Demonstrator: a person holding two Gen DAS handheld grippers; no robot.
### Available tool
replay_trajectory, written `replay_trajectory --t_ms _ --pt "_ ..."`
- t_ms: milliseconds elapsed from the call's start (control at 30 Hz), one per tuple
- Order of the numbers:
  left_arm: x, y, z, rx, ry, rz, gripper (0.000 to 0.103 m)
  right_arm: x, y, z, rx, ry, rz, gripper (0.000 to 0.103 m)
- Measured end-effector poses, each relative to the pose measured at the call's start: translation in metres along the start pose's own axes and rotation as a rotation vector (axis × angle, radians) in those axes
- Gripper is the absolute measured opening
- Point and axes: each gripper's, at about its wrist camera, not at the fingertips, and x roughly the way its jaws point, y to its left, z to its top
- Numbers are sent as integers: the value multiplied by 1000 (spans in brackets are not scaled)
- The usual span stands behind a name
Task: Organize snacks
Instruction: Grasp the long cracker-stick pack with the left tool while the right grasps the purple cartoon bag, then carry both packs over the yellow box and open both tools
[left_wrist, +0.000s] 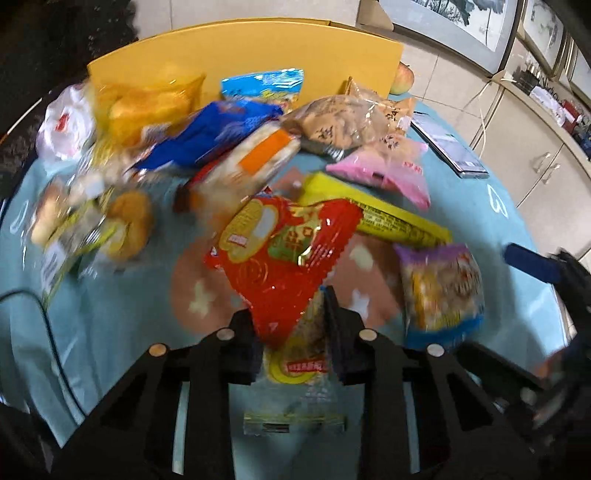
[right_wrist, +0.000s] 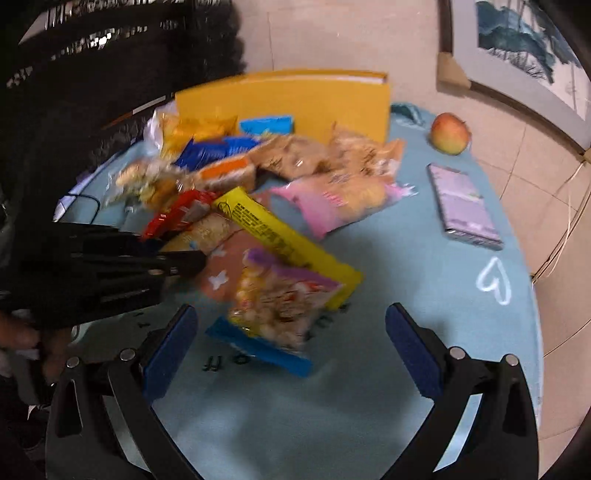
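My left gripper (left_wrist: 291, 328) is shut on a clear packet of grain snack with a yellow label (left_wrist: 301, 363). The lower corner of a red packet (left_wrist: 284, 251) lies over that packet by the left finger. In the right wrist view the left gripper (right_wrist: 173, 251) reaches in from the left onto the same tan packet (right_wrist: 207, 232). My right gripper (right_wrist: 291, 314) stands open just above the cloth. A purple and yellow packet with a blue edge (right_wrist: 280, 299) lies between its fingertips, untouched. One of its blue pads (left_wrist: 528, 262) shows at the right of the left wrist view.
Several more snack packets are piled on the teal tablecloth (right_wrist: 424, 280), among them a long yellow one (right_wrist: 280, 236) and a pink one (right_wrist: 332, 199). A yellow box (right_wrist: 314, 96) stands behind them. An apple (right_wrist: 448, 133) and a flat purple box (right_wrist: 465, 206) lie to the right.
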Motion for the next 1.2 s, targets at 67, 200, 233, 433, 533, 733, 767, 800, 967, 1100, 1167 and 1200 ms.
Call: replay_trajectory --t_ms 67,200,233,433,533,733,767,800,967,1100,1167,1200 --pt "-5 7 -8 -9 -2 -22 28 10 6 2 -1 18 -10 100" --pt "-9 14 -15 -15 -8 -50 28 30 10 6 17 79 -39 72" --pt "-9 17 -15 -21 -11 -62 28 32 11 8 18 75 -58 60" --pt "-15 25 -21 -42 -6 -102 28 18 10 10 28 54 -12 36" --pt "-24 29 -25 -53 -18 -136 28 3 1 9 54 28 19 36" --pt "-40 34 -24 -44 -62 -129 28 -10 -6 10 82 -19 44 36" --pt "-37 37 -24 -58 -51 -136 28 -8 -6 8 85 -15 49 36" --pt "-34 39 -24 -71 -40 -141 28 -8 -6 7 88 -13 55 36" --pt "-56 24 -22 -23 -104 -155 28 -23 -7 8 106 -58 115 36" --pt "-82 13 -15 13 -171 -154 28 -43 -7 15 112 -122 155 36" --pt "-89 11 -11 16 -189 -147 28 -49 -8 18 108 -140 162 36" --pt "-91 11 -9 14 -194 -146 28 -53 -7 20 101 -152 160 36"
